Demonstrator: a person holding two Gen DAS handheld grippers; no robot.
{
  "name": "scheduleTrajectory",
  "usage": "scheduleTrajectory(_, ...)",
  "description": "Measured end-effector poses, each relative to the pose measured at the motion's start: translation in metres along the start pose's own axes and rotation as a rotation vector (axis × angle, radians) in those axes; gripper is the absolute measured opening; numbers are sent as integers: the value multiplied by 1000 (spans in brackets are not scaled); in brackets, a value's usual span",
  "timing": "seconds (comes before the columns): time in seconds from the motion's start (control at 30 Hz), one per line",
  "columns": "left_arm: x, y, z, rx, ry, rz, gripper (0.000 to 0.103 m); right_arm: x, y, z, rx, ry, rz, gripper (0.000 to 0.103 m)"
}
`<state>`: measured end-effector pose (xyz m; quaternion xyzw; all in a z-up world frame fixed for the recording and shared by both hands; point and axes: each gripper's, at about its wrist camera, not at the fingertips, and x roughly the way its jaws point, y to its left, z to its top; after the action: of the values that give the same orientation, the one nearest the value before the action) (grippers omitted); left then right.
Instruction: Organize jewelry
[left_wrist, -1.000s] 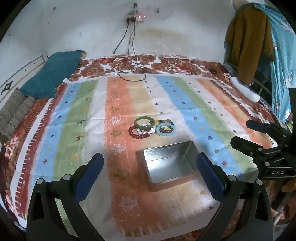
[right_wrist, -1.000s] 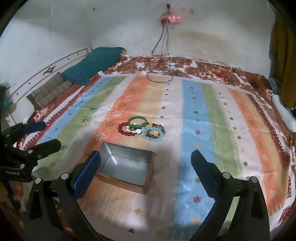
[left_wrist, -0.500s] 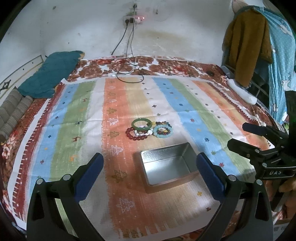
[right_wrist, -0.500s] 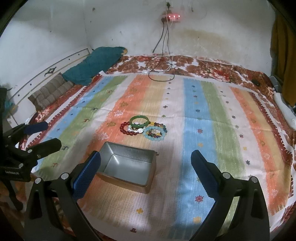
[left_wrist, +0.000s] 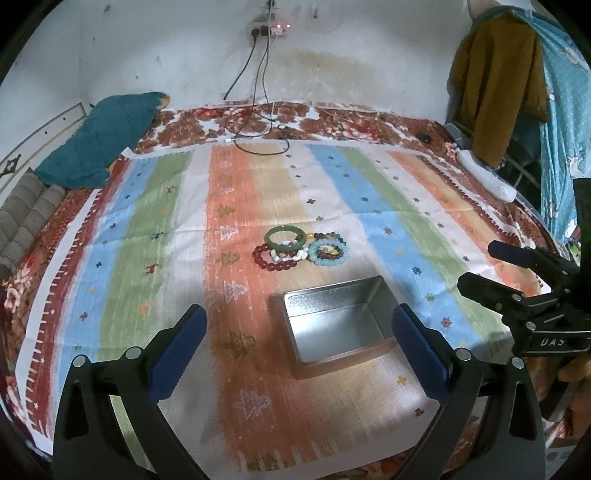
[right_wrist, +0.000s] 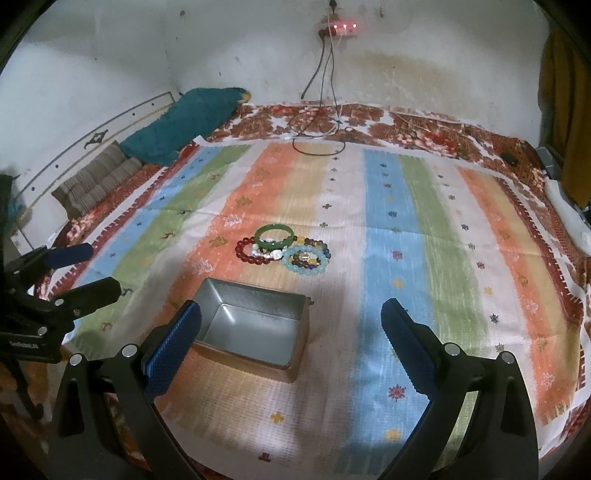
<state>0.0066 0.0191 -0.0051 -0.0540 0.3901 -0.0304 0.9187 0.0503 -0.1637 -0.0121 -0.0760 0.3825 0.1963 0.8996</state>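
Note:
A heap of bracelets lies on the striped cloth: a green bangle (left_wrist: 286, 238) (right_wrist: 274, 236), a dark red bead bracelet (left_wrist: 267, 259) (right_wrist: 248, 253), a light blue bead bracelet (left_wrist: 328, 254) (right_wrist: 305, 261) and a white one among them. An empty open metal tin (left_wrist: 334, 325) (right_wrist: 255, 326) stands just in front of the heap. My left gripper (left_wrist: 299, 328) is open and empty above the near cloth, short of the tin. My right gripper (right_wrist: 291, 325) is open and empty, also short of the tin. Each gripper shows at the edge of the other's view.
The striped cloth (left_wrist: 147, 229) covers a bed. A teal pillow (left_wrist: 99, 144) and a striped cushion (right_wrist: 96, 181) lie at the far left. Black cables (left_wrist: 258, 136) trail from a wall socket onto the far side. Clothes (left_wrist: 495, 81) hang at the right.
Both grippers have drawn back and risen slightly, so the tin and bracelets sit a little farther off. Both jaws stay open. Nothing on the cloth has moved.

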Motion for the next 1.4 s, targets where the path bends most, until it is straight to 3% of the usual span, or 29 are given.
scheduleTrajectory(0.73,6,9,7,-38,5,27,97,13,-6,9,32,37,-13,99)
scheduleTrajectory(0.97,17,6,13,0,33,48,97,27,-3,16,-25,58,-27,99)
scheduleTrajectory(1.4,42,14,46,13,50,102,97,59,-9,35,-18,122,-29,99)
